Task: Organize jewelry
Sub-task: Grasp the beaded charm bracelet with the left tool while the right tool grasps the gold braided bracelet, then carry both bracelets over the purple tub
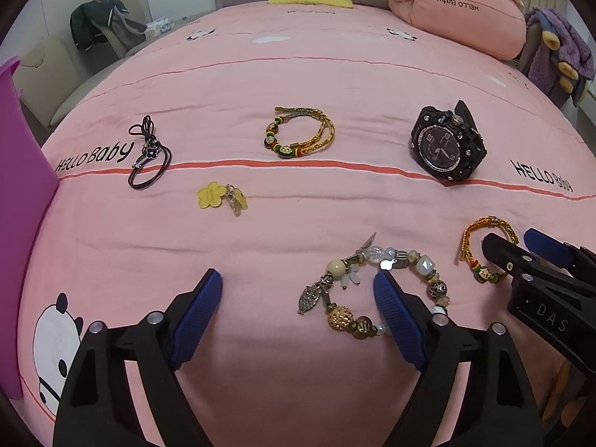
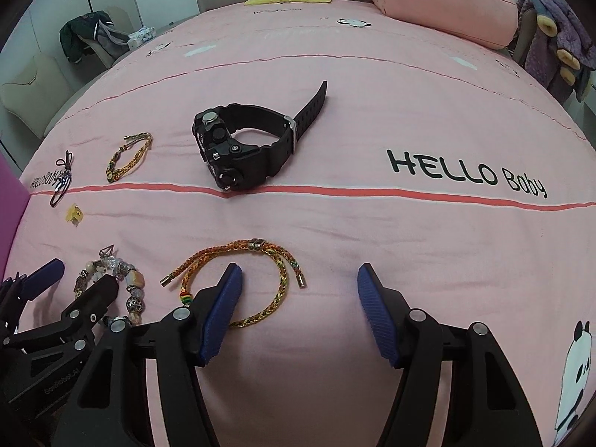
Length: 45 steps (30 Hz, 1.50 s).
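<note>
Jewelry lies spread on a pink bed. In the left wrist view: a black cord necklace, a yellow flower charm, a gold braided bracelet, a black watch, a beaded charm bracelet and an orange braided bracelet. My left gripper is open, its right finger over the charm bracelet. My right gripper is open, its left finger resting over the orange braided bracelet. The watch lies beyond it.
A purple container wall stands at the left edge of the bed. A pink pillow and a yellow cushion lie at the far end. A chair with dark clothes stands beyond the bed.
</note>
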{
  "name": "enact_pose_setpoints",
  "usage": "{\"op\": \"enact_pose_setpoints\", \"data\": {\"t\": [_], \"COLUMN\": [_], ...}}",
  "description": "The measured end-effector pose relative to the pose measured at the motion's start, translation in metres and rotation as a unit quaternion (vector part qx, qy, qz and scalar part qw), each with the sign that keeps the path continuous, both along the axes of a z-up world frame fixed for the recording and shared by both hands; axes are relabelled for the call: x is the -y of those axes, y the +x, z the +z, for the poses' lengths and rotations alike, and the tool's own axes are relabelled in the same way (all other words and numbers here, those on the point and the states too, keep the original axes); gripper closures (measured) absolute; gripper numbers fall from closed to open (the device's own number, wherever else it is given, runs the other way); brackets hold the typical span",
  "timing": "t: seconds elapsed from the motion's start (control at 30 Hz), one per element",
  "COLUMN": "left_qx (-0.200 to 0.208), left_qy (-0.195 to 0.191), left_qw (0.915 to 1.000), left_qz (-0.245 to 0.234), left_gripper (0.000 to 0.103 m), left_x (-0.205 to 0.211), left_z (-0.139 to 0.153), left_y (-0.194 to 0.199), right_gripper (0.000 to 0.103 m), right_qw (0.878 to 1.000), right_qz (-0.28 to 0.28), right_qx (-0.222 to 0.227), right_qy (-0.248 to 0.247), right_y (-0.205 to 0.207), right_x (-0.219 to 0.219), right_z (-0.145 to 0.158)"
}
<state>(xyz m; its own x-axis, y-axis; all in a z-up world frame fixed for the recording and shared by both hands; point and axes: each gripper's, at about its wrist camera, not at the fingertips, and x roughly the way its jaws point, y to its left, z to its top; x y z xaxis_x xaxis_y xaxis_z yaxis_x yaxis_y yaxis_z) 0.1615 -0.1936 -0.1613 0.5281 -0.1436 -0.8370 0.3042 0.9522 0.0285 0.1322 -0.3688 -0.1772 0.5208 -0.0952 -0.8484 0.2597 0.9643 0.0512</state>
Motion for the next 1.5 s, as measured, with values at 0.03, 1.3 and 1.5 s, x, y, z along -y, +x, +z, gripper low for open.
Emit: {"op": "enact_pose_setpoints", "data": {"t": [0.03, 1.3, 1.5], "left_qx": [0.001, -0.035, -0.012], "left_qy": [-0.001, -0.088, -0.090], "left_qw": [1.0000, 0.9917, 0.9925], "left_qz": [-0.006, -0.087, -0.081], "left_gripper": [0.035, 0.093, 0.093], "left_x": [0.002, -0.073, -0.112], "left_z": [0.000, 0.084, 0.114], "left_y": [-0.002, -0.090, -0.109], "right_gripper": [0.042, 0.099, 0.099], "right_qw": [1.000, 0.994, 0.993], "right_qz": [0.001, -0.017, 0.000], "right_qx": [0.000, 0.056, 0.078], "right_qy": [-0.002, 0.089, 0.085], "right_y": [0.000, -0.118, -0.130], "right_x": [-0.001, -0.066, -0.099], "right_z": [0.000, 0.075, 0.105]}}
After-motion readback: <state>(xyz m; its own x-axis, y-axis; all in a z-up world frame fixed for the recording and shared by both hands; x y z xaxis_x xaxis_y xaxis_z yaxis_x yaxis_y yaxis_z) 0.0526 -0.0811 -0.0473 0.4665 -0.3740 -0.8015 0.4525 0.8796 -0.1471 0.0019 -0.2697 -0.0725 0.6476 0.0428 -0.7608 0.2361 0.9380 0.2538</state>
